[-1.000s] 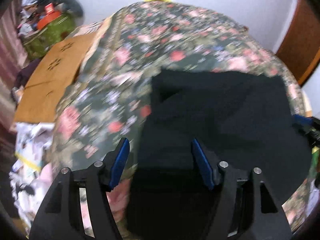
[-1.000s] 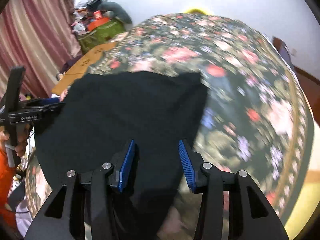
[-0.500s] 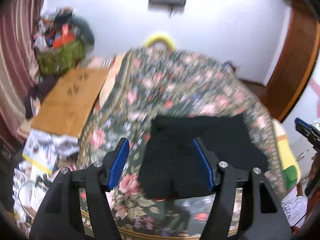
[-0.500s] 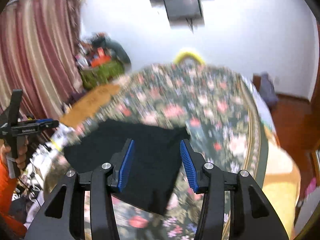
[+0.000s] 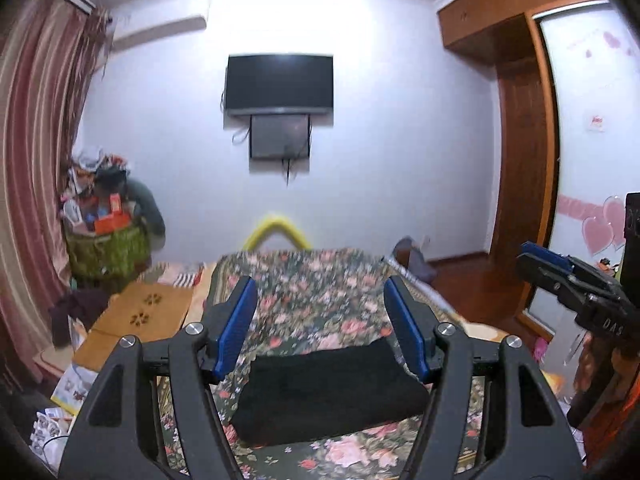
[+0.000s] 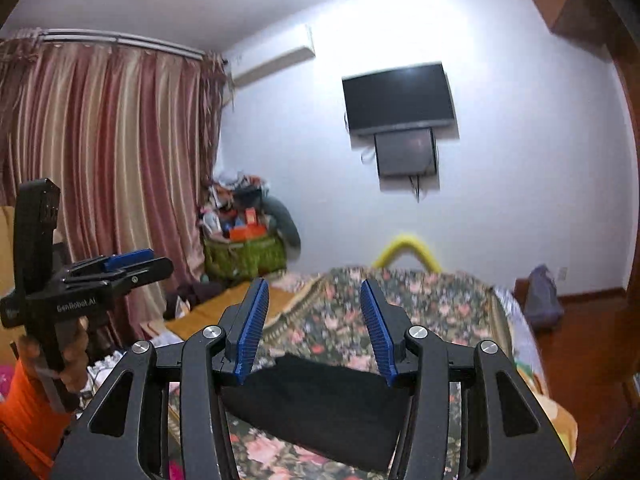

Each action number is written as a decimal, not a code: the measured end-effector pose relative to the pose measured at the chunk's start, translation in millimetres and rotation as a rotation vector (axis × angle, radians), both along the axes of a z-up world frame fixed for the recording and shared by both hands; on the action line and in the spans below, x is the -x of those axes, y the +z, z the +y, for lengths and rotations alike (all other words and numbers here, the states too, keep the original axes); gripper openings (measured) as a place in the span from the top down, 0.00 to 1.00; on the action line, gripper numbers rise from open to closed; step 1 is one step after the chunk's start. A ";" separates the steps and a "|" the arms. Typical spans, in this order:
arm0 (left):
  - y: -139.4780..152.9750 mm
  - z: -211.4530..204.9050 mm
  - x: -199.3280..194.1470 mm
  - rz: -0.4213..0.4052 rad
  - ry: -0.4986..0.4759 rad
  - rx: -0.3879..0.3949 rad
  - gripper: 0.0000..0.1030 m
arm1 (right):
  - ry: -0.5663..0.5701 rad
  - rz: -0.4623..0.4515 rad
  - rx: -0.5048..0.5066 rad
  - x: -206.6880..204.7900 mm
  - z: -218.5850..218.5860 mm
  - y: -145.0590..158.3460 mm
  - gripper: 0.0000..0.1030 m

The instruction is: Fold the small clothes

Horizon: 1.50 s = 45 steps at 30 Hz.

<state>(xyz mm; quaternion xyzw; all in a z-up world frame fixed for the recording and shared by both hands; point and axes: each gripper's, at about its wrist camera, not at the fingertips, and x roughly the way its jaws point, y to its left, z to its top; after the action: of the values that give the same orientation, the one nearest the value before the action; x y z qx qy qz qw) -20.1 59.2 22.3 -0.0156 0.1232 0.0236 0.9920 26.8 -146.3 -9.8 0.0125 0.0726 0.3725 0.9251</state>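
Since the black garment (image 5: 328,392), laid flat on the flowered bed (image 5: 320,300) at 6 o'clock, is judged soft and limp, its corners are best pinched by each empty, spread-apart hand-held gripper (image 5: 320,332).

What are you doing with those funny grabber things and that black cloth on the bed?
A person is holding a two-finger grabber in each hand to fold small clothes. Right now the left gripper and the right gripper are both open and up in the air, holding nothing. The black garment lies flat on the flowery bedspread, looking like a neat rectangle. Neither grabber is touching it at this moment.
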 end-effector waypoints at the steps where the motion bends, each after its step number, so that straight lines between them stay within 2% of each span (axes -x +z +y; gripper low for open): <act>1: 0.9 -2.4 4.4 -0.011 -0.001 0.001 0.33 | -0.008 -0.009 -0.003 4.7 0.8 -0.1 0.45; 3: 1.0 -7.6 13.2 -0.035 -0.004 0.007 0.19 | -0.024 -0.024 -0.005 12.1 2.4 -0.6 0.35; 5: -0.9 -10.4 17.6 -0.048 0.001 0.003 0.12 | -0.039 -0.034 0.000 18.0 4.1 -1.7 0.21; 10: -6.1 -13.2 24.8 -0.050 0.016 0.006 0.03 | -0.081 -0.054 0.022 21.5 7.2 -3.8 0.00; 26: -11.1 -10.6 26.9 -0.045 0.029 0.021 0.00 | -0.098 -0.017 0.033 24.8 5.1 -11.3 0.00; 45: -22.5 -17.9 14.1 -0.005 0.021 0.000 0.00 | -0.115 0.021 0.040 20.9 -0.5 -13.0 0.00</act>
<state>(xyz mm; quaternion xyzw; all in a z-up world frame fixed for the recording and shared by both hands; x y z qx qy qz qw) -34.1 41.3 -0.3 -0.0171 0.1205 0.0337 0.9920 5.9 -146.7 -22.8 0.0023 0.0890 0.3172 0.9442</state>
